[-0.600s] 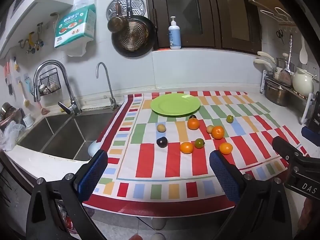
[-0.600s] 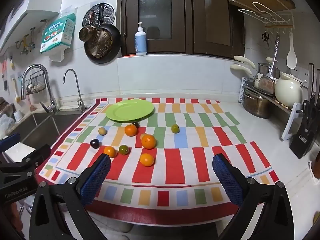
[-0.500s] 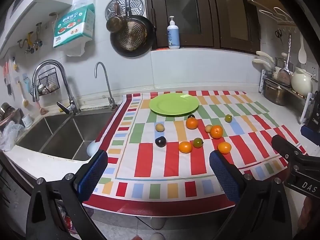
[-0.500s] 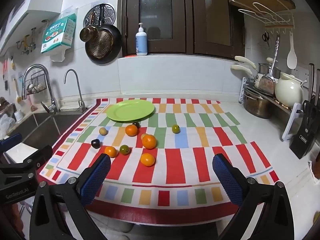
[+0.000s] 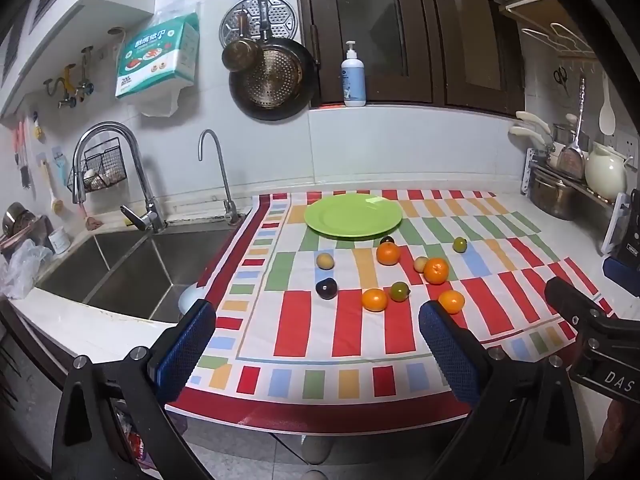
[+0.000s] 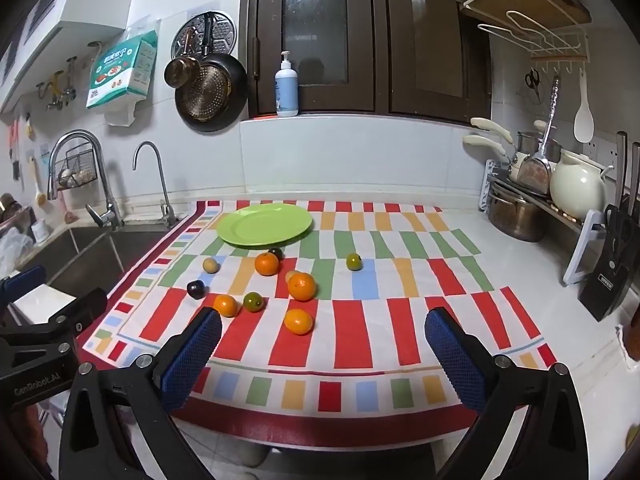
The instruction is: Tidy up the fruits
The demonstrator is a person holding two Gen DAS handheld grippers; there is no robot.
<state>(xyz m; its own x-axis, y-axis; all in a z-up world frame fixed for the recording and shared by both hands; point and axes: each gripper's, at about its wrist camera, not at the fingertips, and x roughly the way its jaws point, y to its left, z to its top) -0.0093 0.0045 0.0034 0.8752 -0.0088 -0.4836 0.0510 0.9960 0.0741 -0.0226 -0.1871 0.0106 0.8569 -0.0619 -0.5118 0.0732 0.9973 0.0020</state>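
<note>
Both tongs held wide apart, nothing gripped; nearest round orange fruit [image 6: 298,321] seen ahead between right tongs [image 6: 322,334], round green plate [image 6: 264,225] far behind

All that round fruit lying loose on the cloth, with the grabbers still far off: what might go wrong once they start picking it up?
1. The fruit is round and loose; a nudged orange may roll off the cloth's near edge.
2. The pale fruit touches the big orange, so grabbing one may knock the other.
3. The dark fruit sits right against the plate, so a tool may bump the rim.
</note>
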